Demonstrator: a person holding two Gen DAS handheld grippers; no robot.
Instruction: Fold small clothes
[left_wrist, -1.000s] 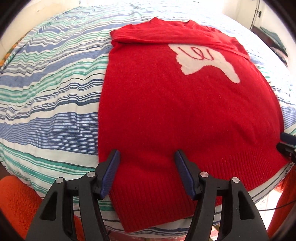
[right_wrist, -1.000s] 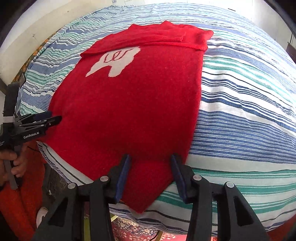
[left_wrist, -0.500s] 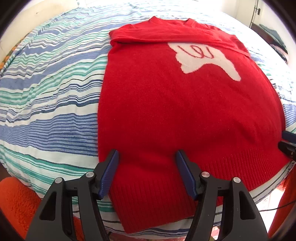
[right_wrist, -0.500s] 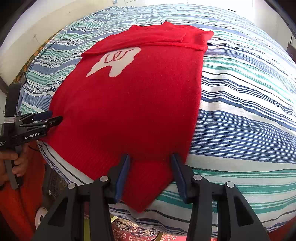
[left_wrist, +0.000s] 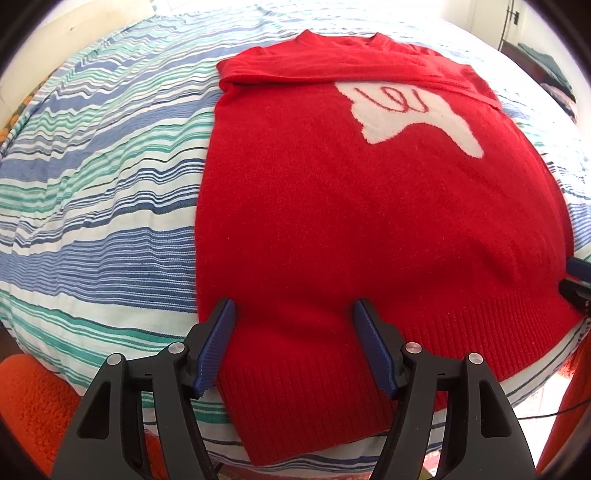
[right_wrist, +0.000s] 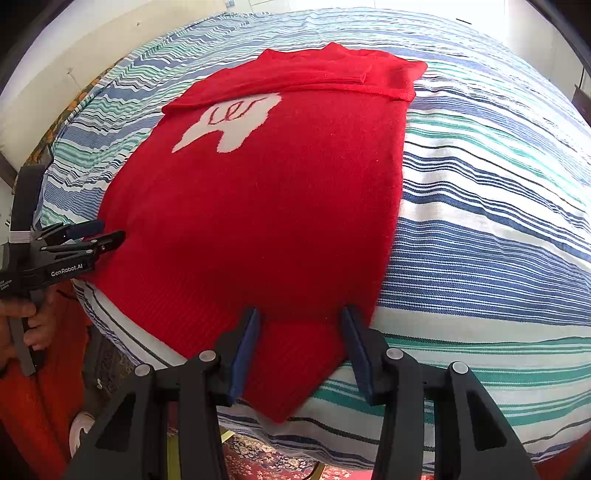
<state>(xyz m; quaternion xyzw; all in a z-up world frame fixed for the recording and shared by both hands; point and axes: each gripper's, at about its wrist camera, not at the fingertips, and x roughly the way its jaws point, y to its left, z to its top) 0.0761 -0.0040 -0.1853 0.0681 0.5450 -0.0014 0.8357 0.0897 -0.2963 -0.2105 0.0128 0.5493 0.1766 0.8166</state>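
Note:
A red knit sweater (left_wrist: 369, 221) with a white patch on the chest lies flat on the striped bed, sleeves folded across the top; it also shows in the right wrist view (right_wrist: 266, 221). My left gripper (left_wrist: 295, 317) is open, its jaws astride the near left hem corner. My right gripper (right_wrist: 301, 321) is open, its jaws astride the near right hem corner. The left gripper also shows at the sweater's left edge in the right wrist view (right_wrist: 107, 232), and the right gripper's tips show at the far right of the left wrist view (left_wrist: 576, 280).
The bed has a blue, green and white striped cover (left_wrist: 92, 206) that shows in the right wrist view too (right_wrist: 498, 221). An orange rug (left_wrist: 29, 398) lies below the bed's near edge. A patterned carpet (right_wrist: 258, 458) lies on the floor.
Both grippers have crept slightly forward over the hem corners. The sweater has not moved.

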